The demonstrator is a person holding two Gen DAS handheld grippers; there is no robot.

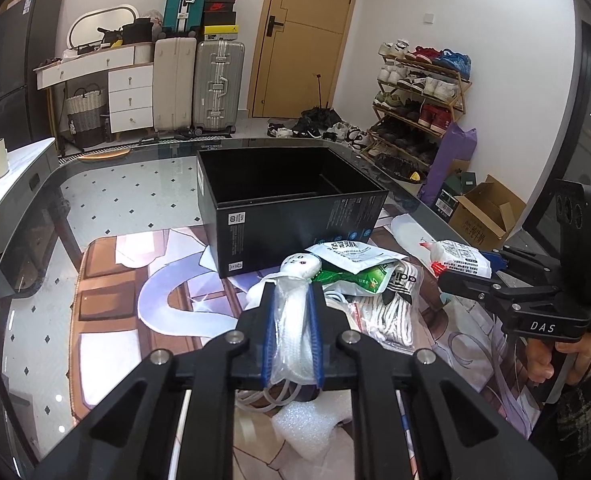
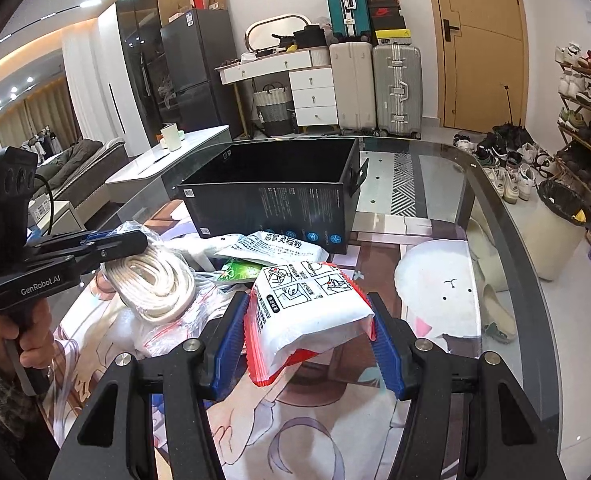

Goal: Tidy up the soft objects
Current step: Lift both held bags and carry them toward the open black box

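Note:
My left gripper (image 1: 292, 292) is shut on a clear bag of coiled white rope (image 1: 293, 320), held above the table; the same bundle shows in the right wrist view (image 2: 155, 284), clamped by the left gripper (image 2: 135, 240). My right gripper (image 2: 307, 304) is shut on a white and red soft packet (image 2: 307, 304), lifted above the table; it shows in the left wrist view (image 1: 461, 258). An open black box (image 1: 291, 200) stands behind the pile and looks empty (image 2: 275, 188). A white pouch (image 1: 351, 254), a green packet (image 1: 359, 278) and a bagged white cord (image 1: 387, 308) lie in front of the box.
The glass table (image 1: 95, 184) carries a printed mat (image 2: 335, 420). A piece of white foam (image 1: 307, 424) lies under my left gripper. A round white cushion (image 2: 439, 292) lies to the right. Suitcases, a shoe rack and cardboard boxes stand beyond the table.

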